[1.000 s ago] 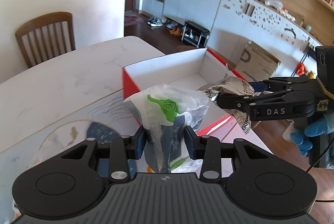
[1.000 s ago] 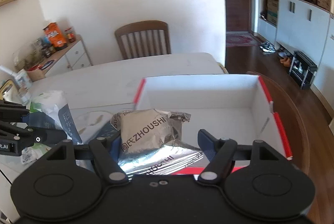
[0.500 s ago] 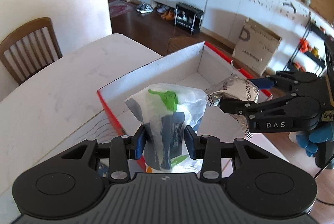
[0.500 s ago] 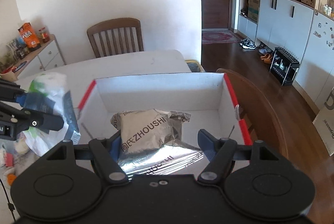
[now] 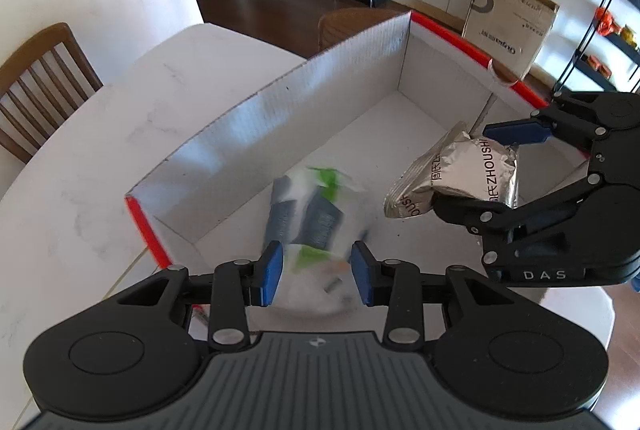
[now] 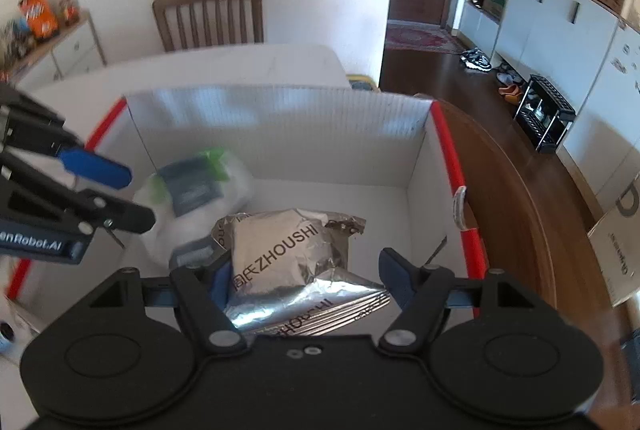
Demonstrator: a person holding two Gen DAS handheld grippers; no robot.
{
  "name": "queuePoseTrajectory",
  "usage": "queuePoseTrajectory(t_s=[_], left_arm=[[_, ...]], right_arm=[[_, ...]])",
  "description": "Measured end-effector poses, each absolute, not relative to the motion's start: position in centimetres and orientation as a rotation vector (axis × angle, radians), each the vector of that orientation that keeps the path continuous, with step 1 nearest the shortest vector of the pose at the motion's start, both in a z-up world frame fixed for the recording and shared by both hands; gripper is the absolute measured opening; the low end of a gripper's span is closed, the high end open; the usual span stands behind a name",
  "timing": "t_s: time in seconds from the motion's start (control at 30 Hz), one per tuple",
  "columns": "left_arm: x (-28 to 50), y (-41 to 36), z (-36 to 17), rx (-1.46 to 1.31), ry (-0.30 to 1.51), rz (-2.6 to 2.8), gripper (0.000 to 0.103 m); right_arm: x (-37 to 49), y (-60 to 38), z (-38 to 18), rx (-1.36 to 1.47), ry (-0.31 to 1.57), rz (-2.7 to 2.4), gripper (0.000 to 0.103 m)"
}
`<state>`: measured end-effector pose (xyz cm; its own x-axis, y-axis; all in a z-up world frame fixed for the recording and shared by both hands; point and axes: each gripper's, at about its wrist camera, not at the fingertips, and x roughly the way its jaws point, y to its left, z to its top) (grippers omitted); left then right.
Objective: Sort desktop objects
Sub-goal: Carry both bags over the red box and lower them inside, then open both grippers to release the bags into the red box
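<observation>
A white cardboard box (image 5: 280,117) with red outer edges lies open on the white table (image 5: 100,149). My left gripper (image 5: 317,272) is shut on a clear plastic bag (image 5: 308,218) with green and grey print. The bag is blurred and hangs low inside the box's near-left part. My right gripper (image 6: 308,280) is shut on a crinkled silver foil packet (image 6: 280,254) marked ZHOUSHI, above the box floor. In the left wrist view the right gripper (image 5: 464,169) holds the foil packet (image 5: 452,181) just right of the bag. In the right wrist view the left gripper (image 6: 136,193) reaches in from the left with the bag (image 6: 196,189) at its tips.
The box (image 6: 280,125) has tall walls all round. A wooden chair (image 6: 208,13) stands behind the table. A round wooden surface (image 6: 520,209) lies right of the box. A brown carton (image 5: 512,17) sits on the floor beyond it.
Both grippers have moved forward over the box and sunk into it with their loads. The bag, sharp before, is now blurred. The foil packet has come down beside it.
</observation>
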<state>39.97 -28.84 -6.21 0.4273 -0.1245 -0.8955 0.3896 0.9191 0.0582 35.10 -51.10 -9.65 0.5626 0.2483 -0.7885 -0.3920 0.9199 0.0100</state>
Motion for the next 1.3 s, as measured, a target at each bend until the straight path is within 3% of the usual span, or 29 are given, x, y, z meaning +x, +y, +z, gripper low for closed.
queuePoseTrajectory(t_s=[0.43, 1.3], left_arm=[[39.7, -28.4, -8.2, 0.252, 1.113, -0.299, 0.037], [30.5, -26.7, -0.9, 0.139, 0.932, -0.337, 0.040]], right_arm=[[36.1, -50.3, -10.9, -0.244, 0.928, 0.402, 0.074], [30.0, -51.4, -4.6, -0.135, 0.824, 0.496, 0.085]])
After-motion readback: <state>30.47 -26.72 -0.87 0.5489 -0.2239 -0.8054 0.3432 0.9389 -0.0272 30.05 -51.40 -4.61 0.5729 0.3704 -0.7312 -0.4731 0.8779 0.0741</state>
